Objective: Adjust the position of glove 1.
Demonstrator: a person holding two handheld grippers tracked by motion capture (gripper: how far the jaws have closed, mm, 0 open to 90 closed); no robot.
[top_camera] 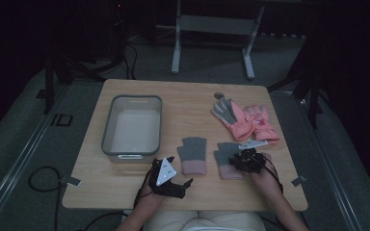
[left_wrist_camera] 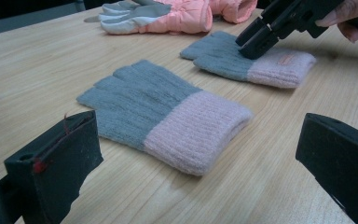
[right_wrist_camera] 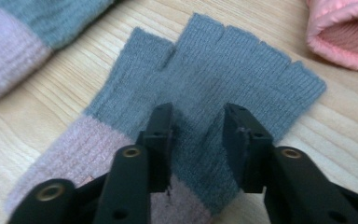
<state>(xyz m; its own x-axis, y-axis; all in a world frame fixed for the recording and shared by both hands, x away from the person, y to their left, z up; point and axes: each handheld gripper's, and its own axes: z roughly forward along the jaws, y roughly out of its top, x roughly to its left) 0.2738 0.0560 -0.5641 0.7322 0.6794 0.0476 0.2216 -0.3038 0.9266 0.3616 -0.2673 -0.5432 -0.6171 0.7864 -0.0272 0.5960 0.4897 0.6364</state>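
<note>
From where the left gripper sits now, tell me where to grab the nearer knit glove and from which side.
Take the nearer knit glove by its pink ribbed cuff, coming in low from the table's near edge. The glove lies flat with the cuff pointing toward the left gripper, and that doubled band looks thicker than the grey finger end, so the open jaws should pinch it more surely.

On the desk [top_camera: 125,187], a bin [top_camera: 133,126] sits toward the left edge. Two knit gloves lie side by side near the front edge: the left knit glove [top_camera: 193,155] at the middle, the right knit glove [top_camera: 228,161] just beside it. A pair of padded gloves [top_camera: 244,120] lies behind them, toward the back right corner, with a small round object [top_camera: 219,95] just behind that pair.
</note>
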